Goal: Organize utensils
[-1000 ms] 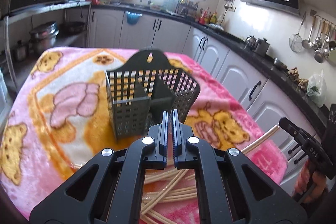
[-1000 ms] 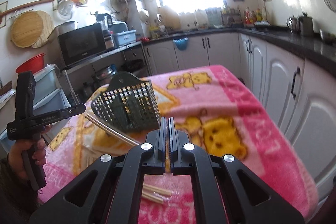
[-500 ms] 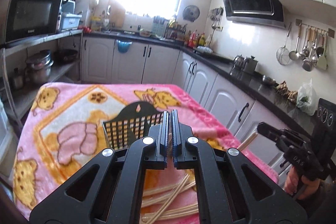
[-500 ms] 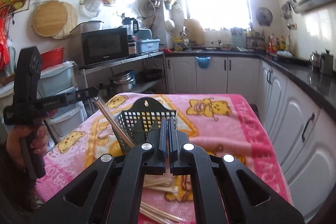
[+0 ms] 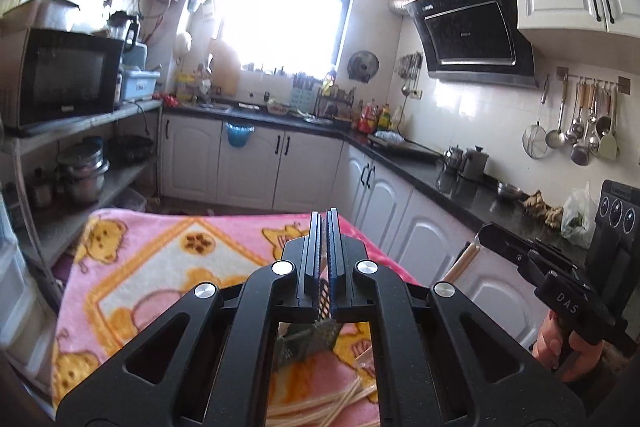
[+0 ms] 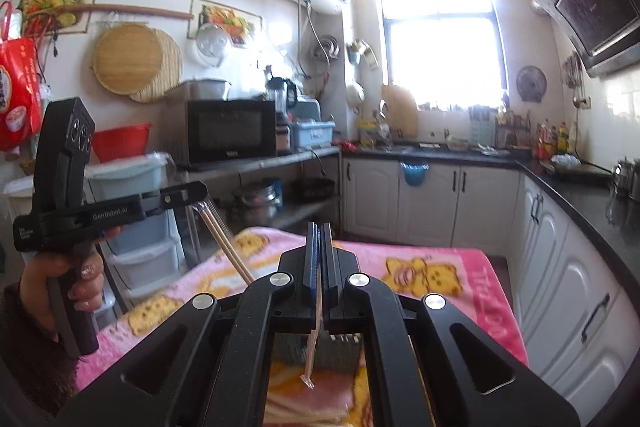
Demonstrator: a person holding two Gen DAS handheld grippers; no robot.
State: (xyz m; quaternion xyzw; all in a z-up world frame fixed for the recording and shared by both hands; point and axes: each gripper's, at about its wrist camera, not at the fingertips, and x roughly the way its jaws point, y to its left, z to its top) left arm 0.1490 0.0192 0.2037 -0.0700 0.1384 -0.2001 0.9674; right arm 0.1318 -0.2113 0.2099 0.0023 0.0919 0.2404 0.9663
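Now both cameras look across the kitchen, the pink bear-print blanket (image 5: 152,267) having dropped low in view as both tools rise. The grey slotted utensil caddy (image 5: 306,343) sits below the fingers, loose chopsticks (image 5: 320,405) beside it. The left gripper (image 5: 324,223) and right gripper (image 6: 319,235) each pinch a chopstick (image 6: 314,347), so lifting appears complete and dropping into the caddy remains.

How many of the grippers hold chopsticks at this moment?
2. The left gripper, at the left beside the table edge, is shut on chopsticks. The right gripper is shut on a single chopstick that hangs above the basket.
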